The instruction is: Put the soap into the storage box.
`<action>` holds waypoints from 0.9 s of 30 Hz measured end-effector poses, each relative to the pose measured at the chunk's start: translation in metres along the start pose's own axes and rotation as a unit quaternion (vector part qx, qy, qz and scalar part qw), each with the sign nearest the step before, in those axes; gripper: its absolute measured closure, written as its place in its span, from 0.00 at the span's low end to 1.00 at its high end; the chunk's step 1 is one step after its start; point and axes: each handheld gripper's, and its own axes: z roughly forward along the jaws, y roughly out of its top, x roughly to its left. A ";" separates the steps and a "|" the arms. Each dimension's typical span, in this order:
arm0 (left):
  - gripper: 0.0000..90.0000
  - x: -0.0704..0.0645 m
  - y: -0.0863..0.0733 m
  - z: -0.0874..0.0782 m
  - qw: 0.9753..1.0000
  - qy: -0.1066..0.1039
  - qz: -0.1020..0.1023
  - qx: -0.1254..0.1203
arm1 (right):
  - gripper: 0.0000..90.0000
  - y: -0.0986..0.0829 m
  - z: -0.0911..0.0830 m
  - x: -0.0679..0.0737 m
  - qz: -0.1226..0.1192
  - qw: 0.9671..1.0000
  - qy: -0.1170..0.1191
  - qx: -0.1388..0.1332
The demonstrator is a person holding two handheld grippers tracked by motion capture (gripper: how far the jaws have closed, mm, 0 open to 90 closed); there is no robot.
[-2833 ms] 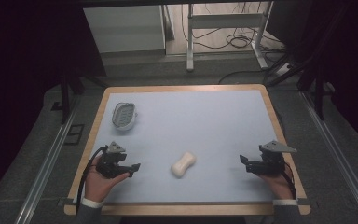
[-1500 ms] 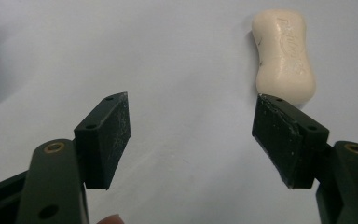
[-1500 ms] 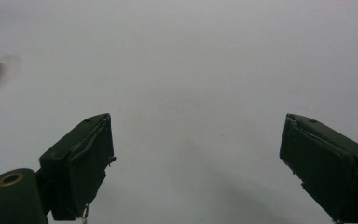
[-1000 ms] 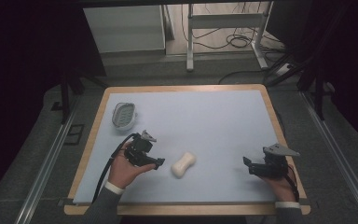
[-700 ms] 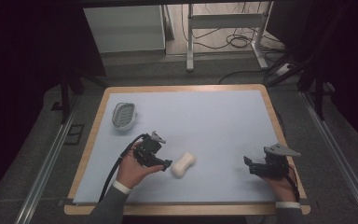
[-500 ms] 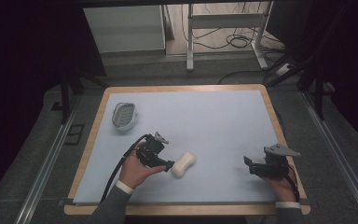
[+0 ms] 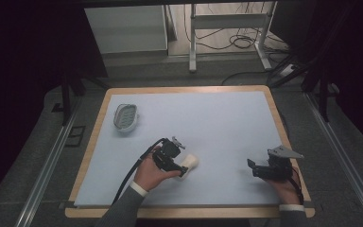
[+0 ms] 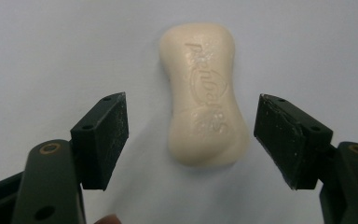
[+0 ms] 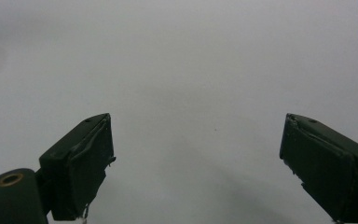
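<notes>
A cream bar of soap [image 7: 190, 162] [image 8: 203, 95] lies flat on the pale blue table mat [image 7: 208, 127], near the front middle. My left gripper [image 7: 179, 168] [image 8: 191, 140] is open, and its jaws stand on either side of the soap's near end without touching it. At the back left of the mat sits a white soap dish [image 7: 125, 117] holding nothing. My right gripper [image 7: 255, 170] [image 9: 196, 163] rests open at the front right, with only bare mat between its jaws.
The mat lies on a table with a wooden rim [image 7: 276, 118]. Beyond the table's far edge stand a white cabinet [image 7: 125, 28] and a metal frame [image 7: 227, 21] with cables on the floor.
My left gripper has moved right from the front left corner up to the soap, and its jaws now straddle the bar. The right gripper has stayed put.
</notes>
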 end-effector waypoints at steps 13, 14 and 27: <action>0.31 -0.009 0.017 0.024 0.999 0.003 0.007 0.032 | 0.10 -0.001 0.000 -0.001 0.001 1.000 -0.003 0.002; 0.32 -0.009 0.017 0.025 0.999 0.002 0.008 0.035 | 0.10 -0.001 0.000 -0.001 0.001 1.000 -0.003 0.002; 0.44 -0.007 0.020 0.041 0.999 0.005 0.007 0.053 | 0.10 0.000 -0.002 -0.003 0.006 1.000 -0.002 -0.005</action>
